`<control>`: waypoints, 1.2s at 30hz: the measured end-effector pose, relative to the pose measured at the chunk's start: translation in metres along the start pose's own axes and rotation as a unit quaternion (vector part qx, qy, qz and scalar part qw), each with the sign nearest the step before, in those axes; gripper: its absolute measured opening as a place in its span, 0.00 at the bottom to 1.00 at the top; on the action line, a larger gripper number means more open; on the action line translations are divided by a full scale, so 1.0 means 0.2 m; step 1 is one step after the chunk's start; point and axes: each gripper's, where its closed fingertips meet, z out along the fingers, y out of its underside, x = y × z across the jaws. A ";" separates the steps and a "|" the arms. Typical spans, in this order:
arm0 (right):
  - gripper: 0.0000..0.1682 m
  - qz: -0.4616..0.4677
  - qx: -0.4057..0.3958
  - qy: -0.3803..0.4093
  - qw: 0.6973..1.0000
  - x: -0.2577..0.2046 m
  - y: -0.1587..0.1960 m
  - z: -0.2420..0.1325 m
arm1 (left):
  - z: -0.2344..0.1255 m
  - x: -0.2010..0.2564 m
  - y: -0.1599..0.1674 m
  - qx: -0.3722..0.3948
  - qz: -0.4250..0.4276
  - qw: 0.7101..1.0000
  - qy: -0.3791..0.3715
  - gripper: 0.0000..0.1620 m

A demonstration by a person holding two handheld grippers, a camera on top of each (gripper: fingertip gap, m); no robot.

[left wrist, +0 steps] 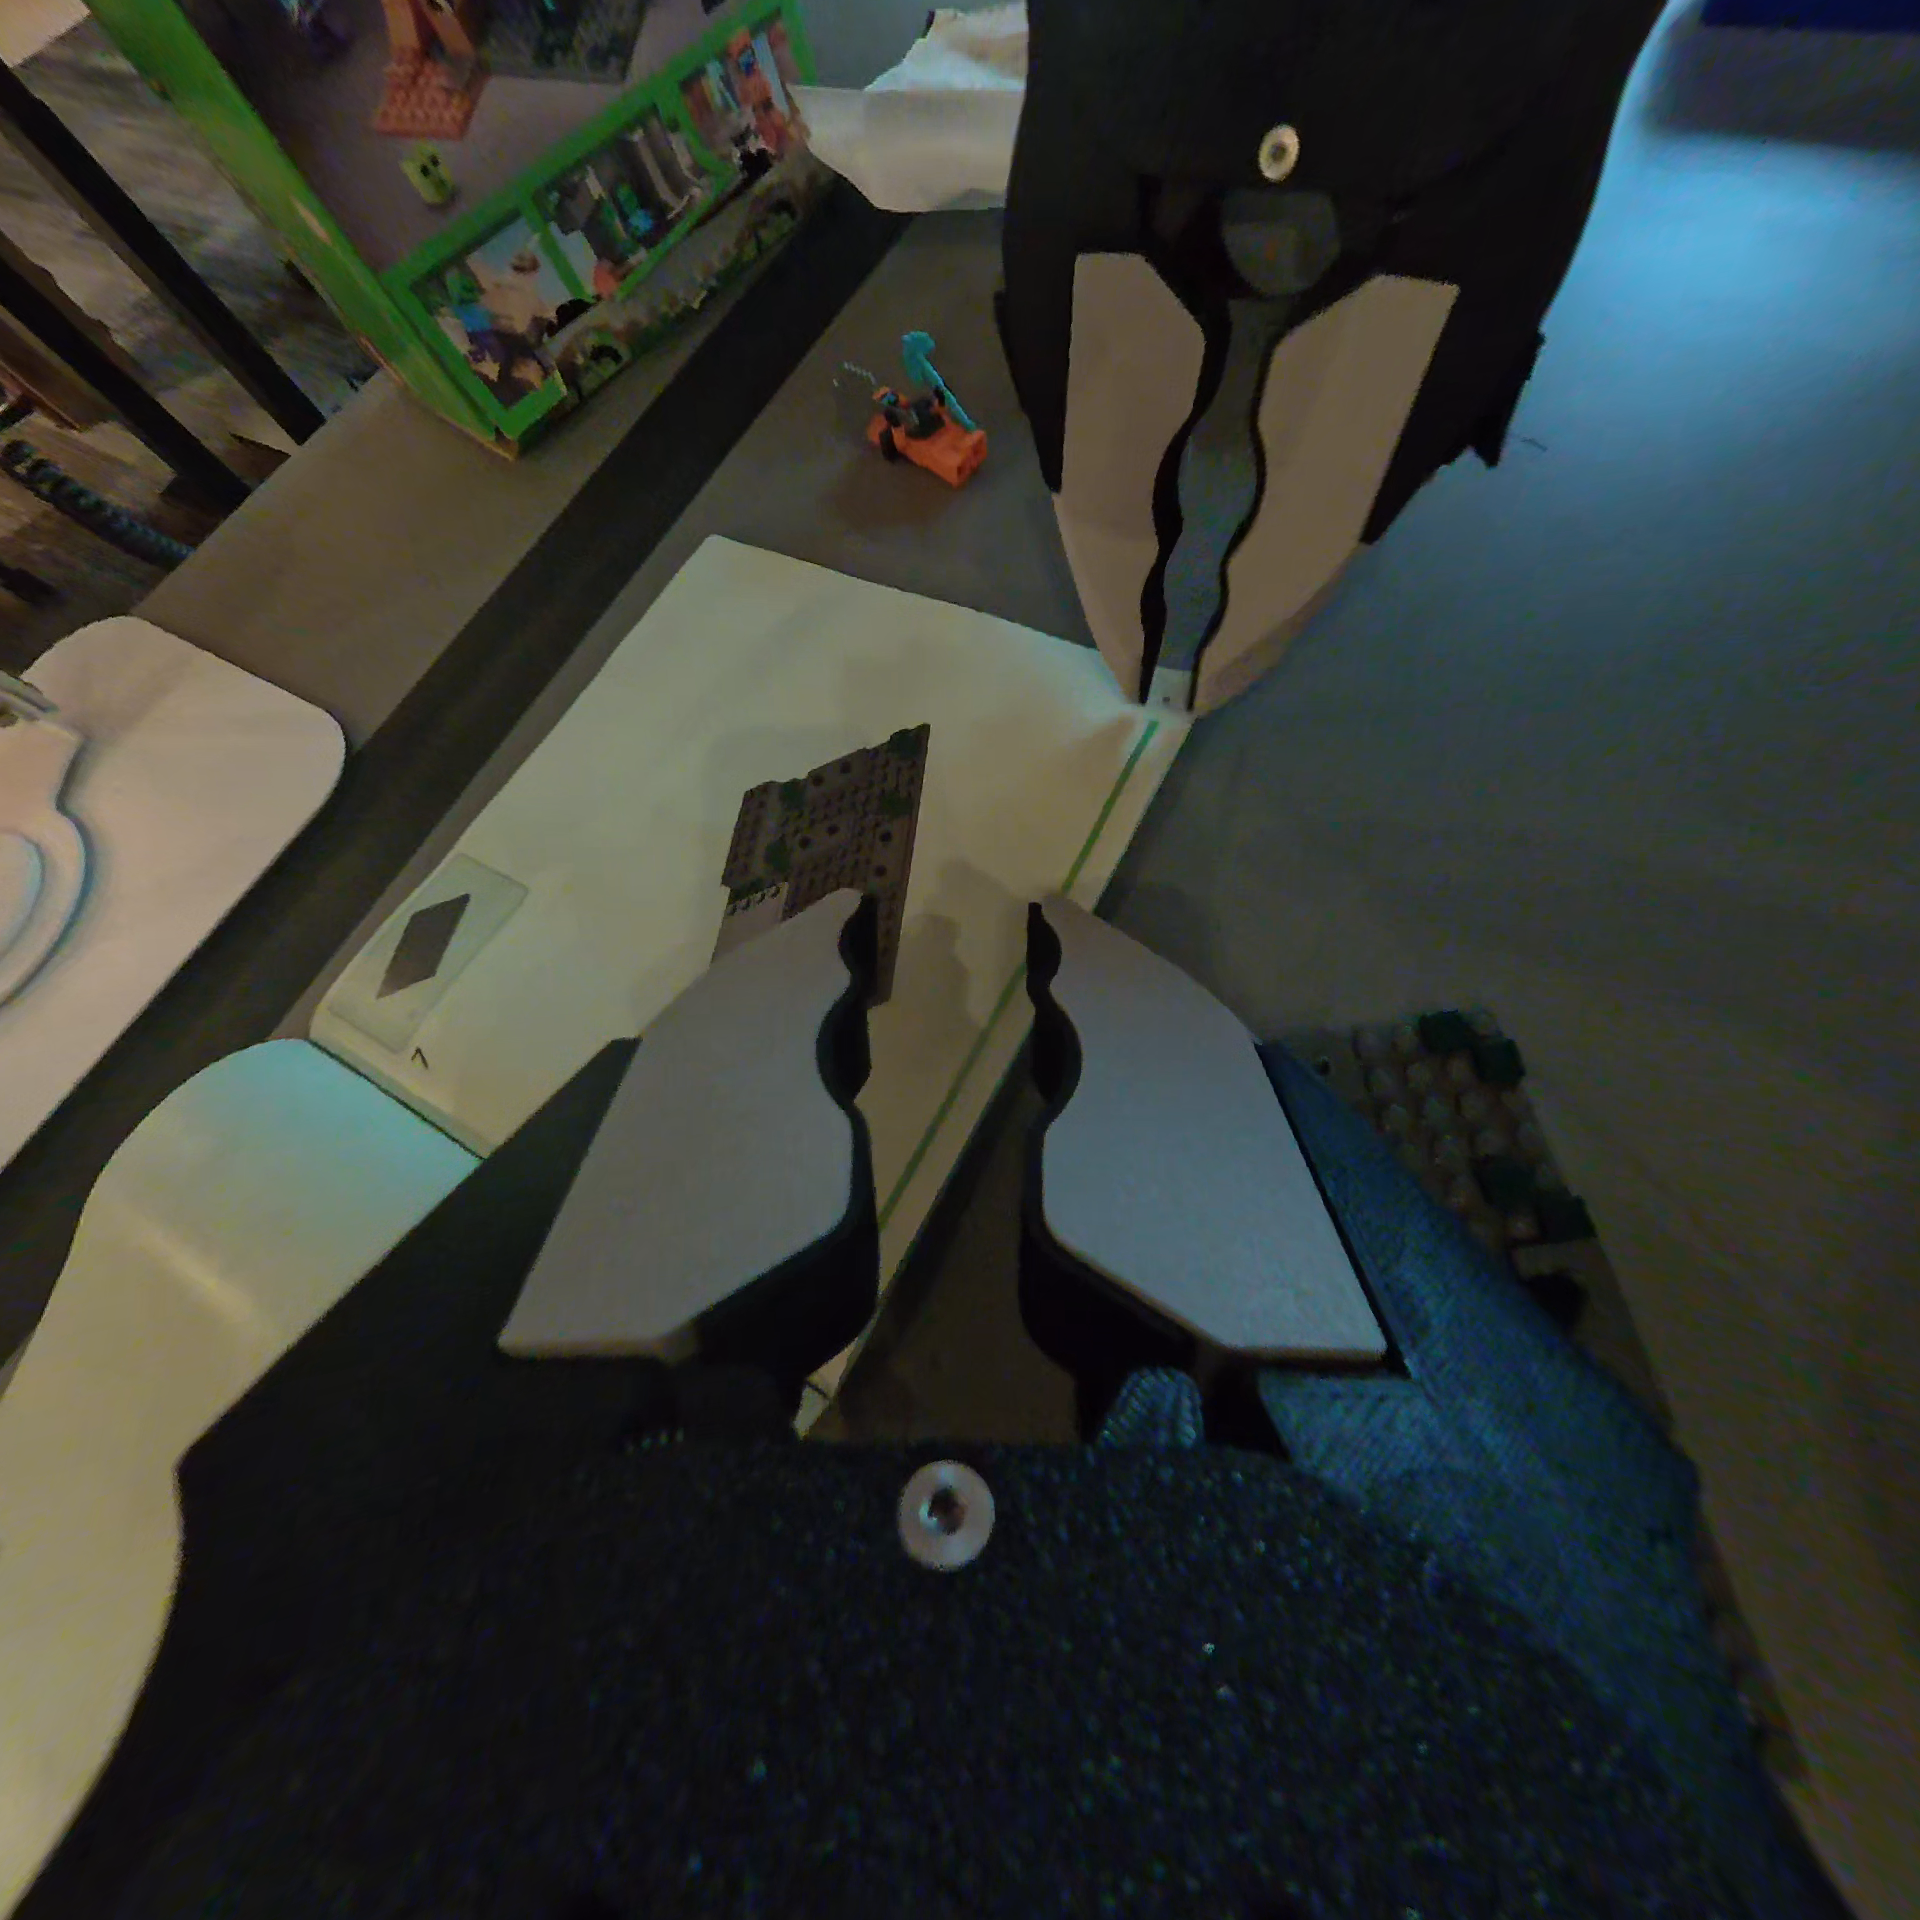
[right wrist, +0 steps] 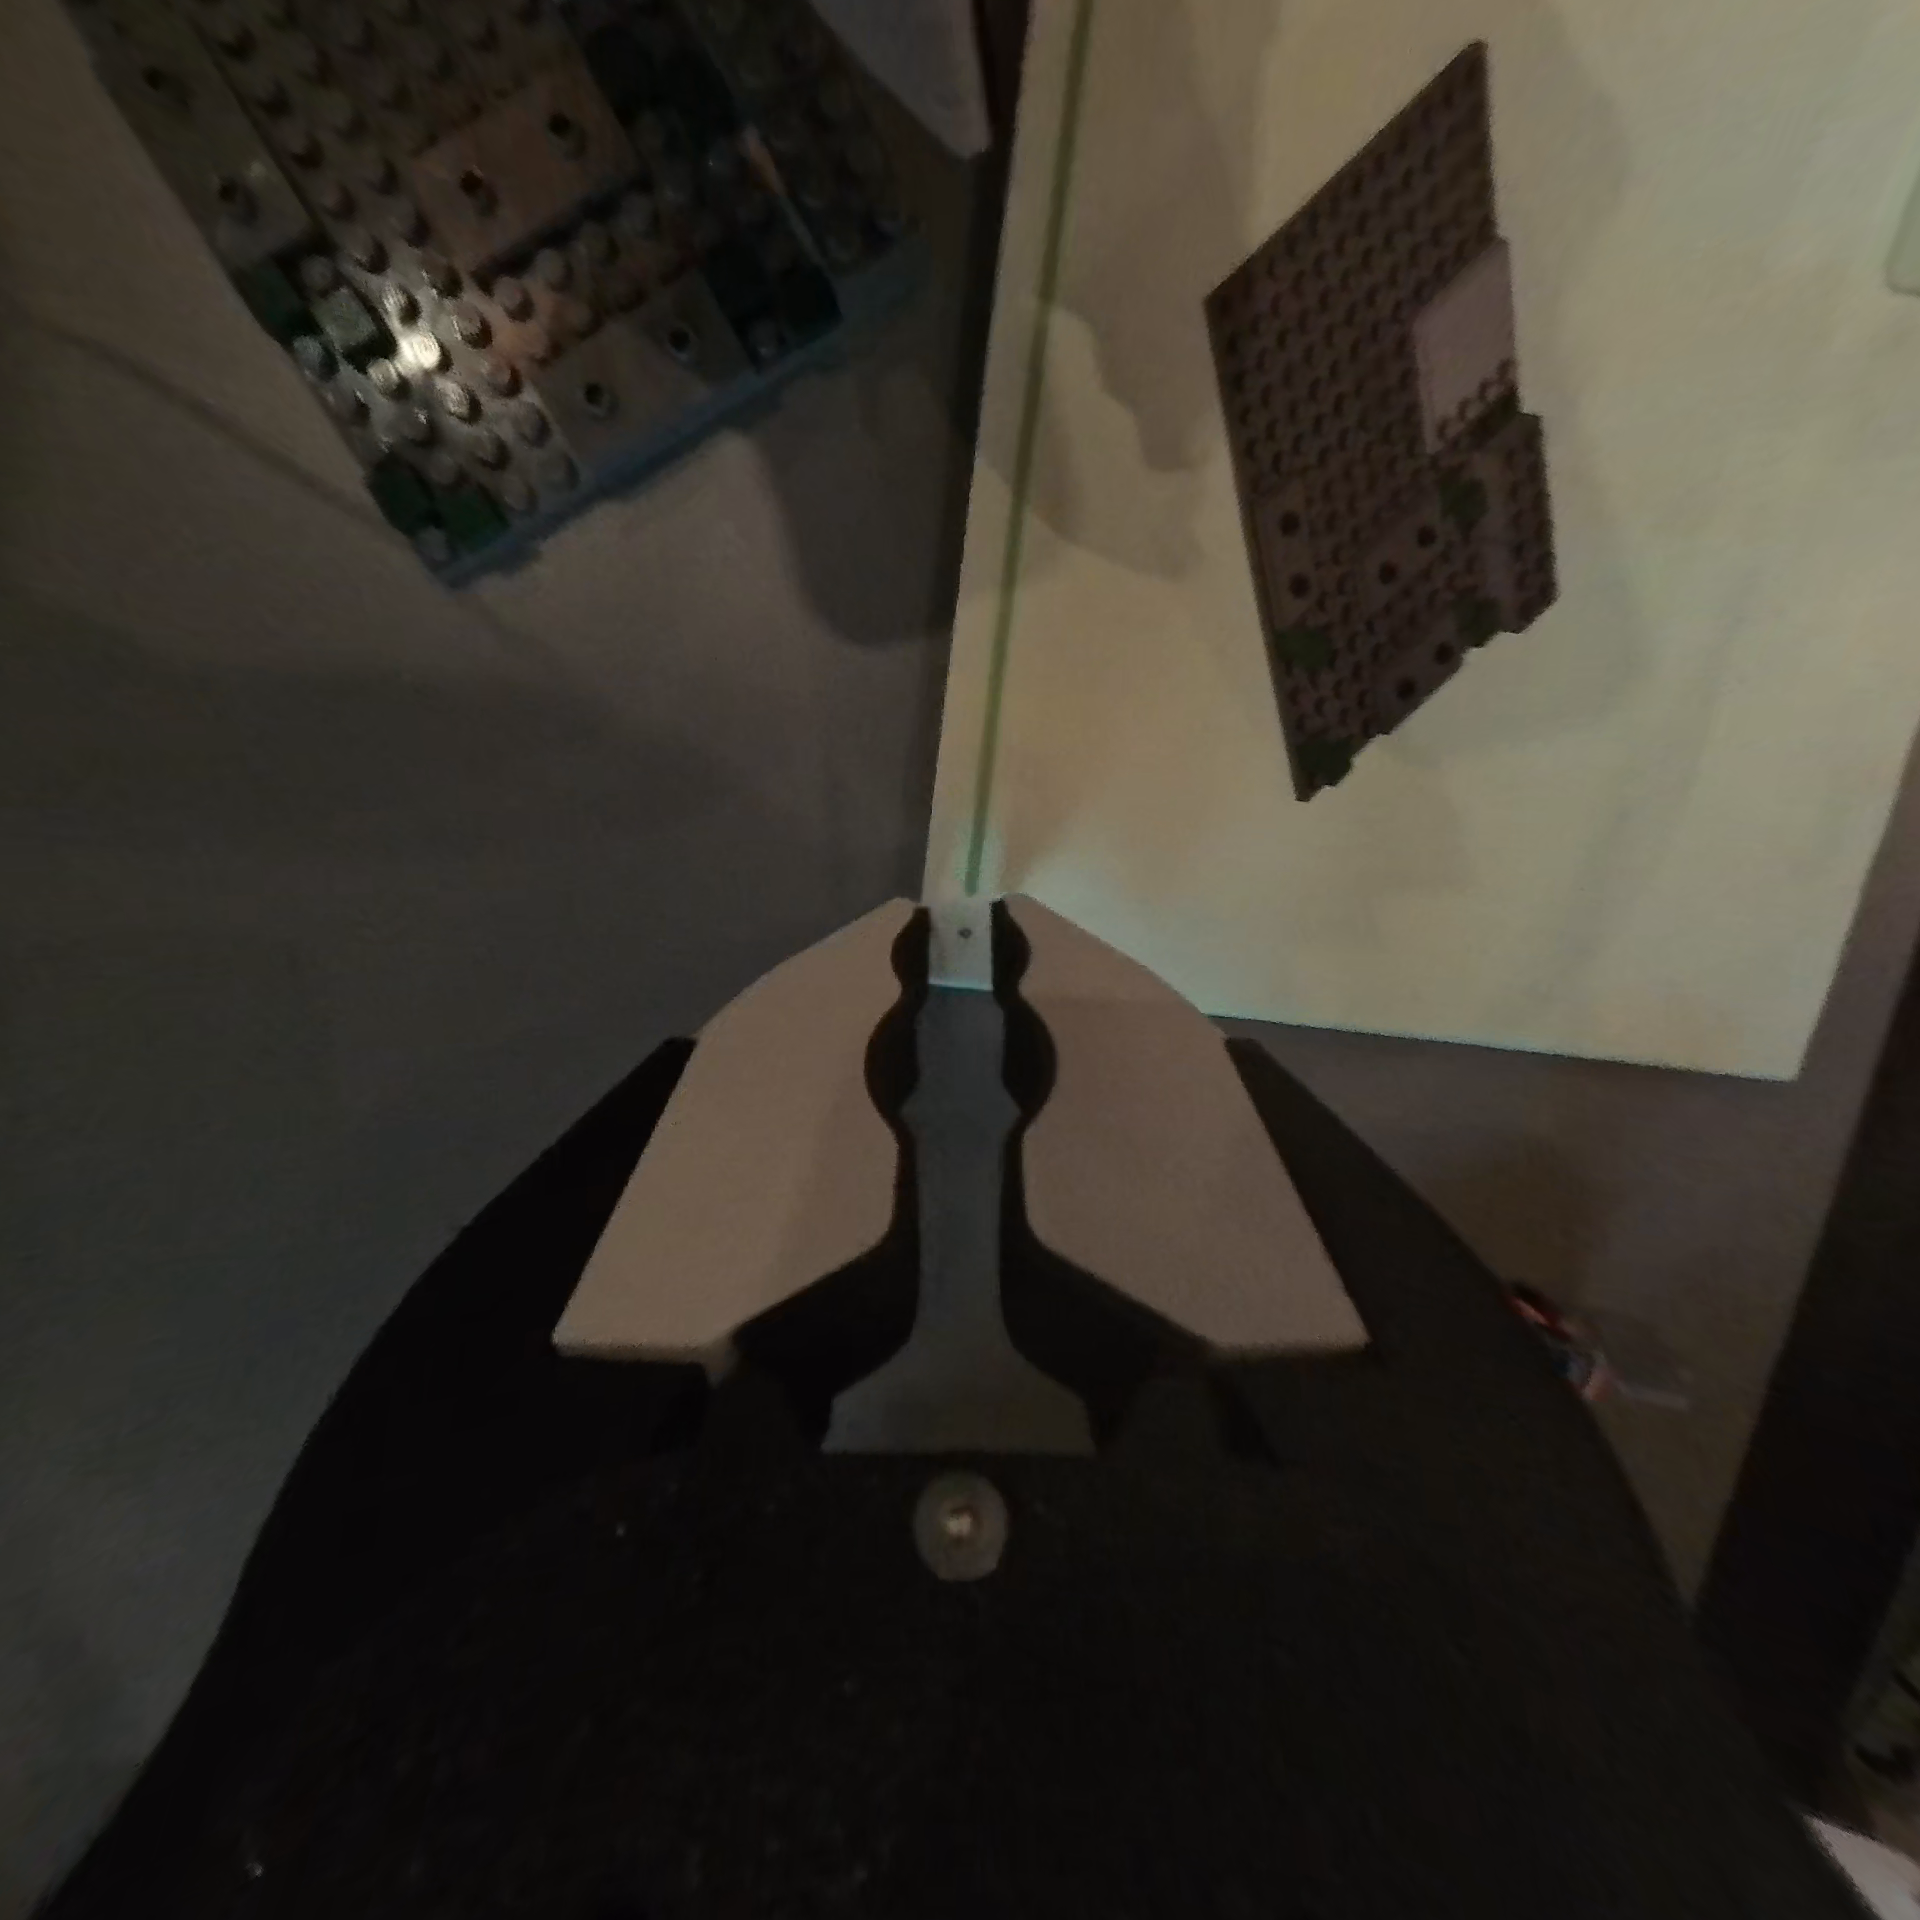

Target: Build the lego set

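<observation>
Grey-padded fingers of the right gripper (right wrist: 961, 914) sit nearly closed at the corner of the white instruction booklet page (right wrist: 1299, 831), seemingly pinching that corner, though actual contact is hard to judge. The left gripper (left wrist: 945, 914) hovers over the same page, fingers spread wide and empty. Just beyond, on the grey desk (left wrist: 1558, 727), lies the dark studded lego baseplate assembly (right wrist: 499, 281). It looks like a page turn; next comes lifting the corner cleanly without creasing.

Both wrist views look steeply down, close, from opposite ends, sharing the instruction page (left wrist: 790, 707).
</observation>
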 end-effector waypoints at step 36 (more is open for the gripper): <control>0.00 0.024 0.000 -0.029 0.999 0.07 -0.07 -0.12 | 0.24 0.15 -0.05 -0.029 0.054 0.996 0.060 0.22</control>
